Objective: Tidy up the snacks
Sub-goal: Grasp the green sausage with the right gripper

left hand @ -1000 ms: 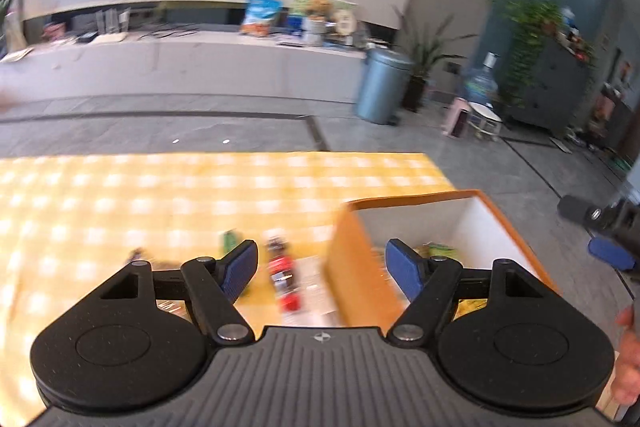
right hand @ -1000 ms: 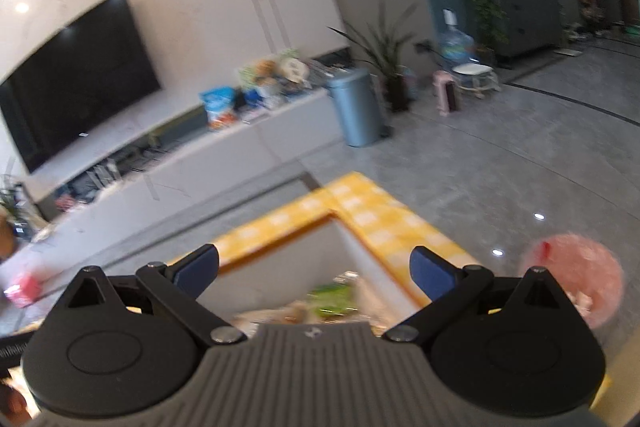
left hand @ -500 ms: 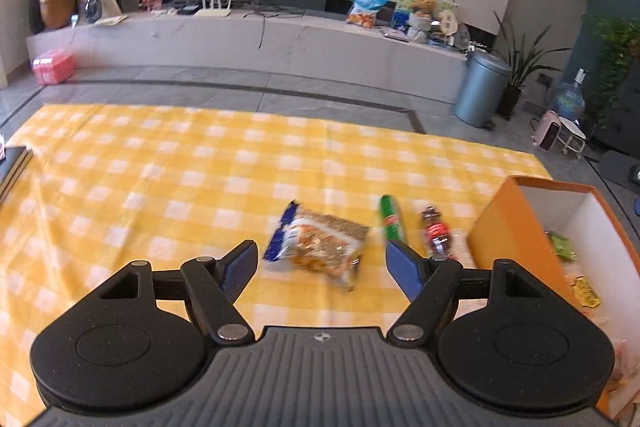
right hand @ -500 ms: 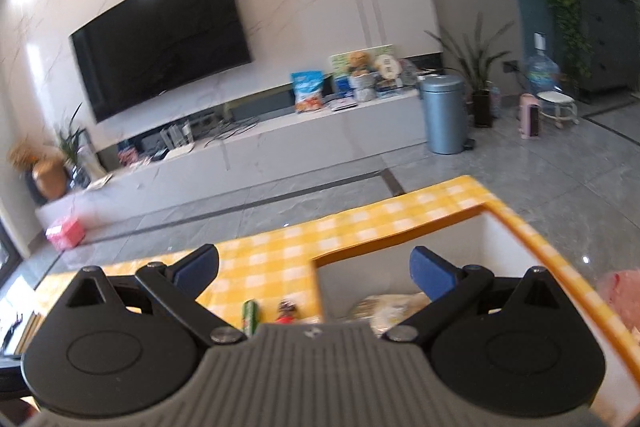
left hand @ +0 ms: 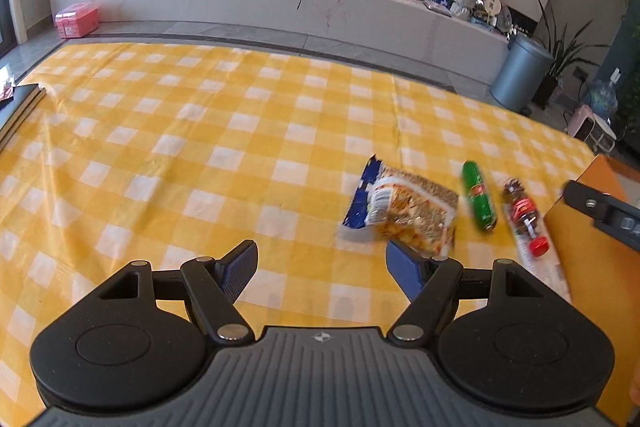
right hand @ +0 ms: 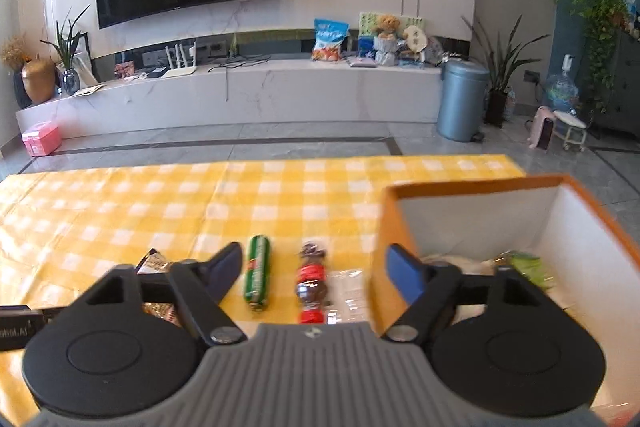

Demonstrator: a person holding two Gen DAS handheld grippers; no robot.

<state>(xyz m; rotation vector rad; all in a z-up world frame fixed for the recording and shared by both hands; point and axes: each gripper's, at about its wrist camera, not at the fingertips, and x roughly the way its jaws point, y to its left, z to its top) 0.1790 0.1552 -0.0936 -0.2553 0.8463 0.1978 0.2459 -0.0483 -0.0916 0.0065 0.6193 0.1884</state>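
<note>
Left gripper (left hand: 320, 267): jaws apart, nothing between them, above bare yellow-checked cloth (left hand: 200, 131) on the desk. Its right blue pad sits just at the near edge of the snack bag (left hand: 404, 211); contact cannot be told.

Right gripper (right hand: 314, 269): jaws have just been closing, now at a middling gap and gripping nothing. Seen through the gap on the cloth: green sausage stick (right hand: 257, 273) and small cola bottle (right hand: 313, 283), side by side, apart from each other, red cap toward the near side.

Left wrist view, left to right on the cloth: snack bag, green sausage stick, cola bottle, then the orange box (left hand: 592, 227) at the right edge. The bottle lies on a clear wrapper (left hand: 544, 267) just left of the box wall.

Orange box, right wrist view: white inside, already holding several packets, one green (right hand: 524, 263); the rest are blurred.

Part of the right gripper's black body shows at the right edge of the left wrist view, over the box.
</note>
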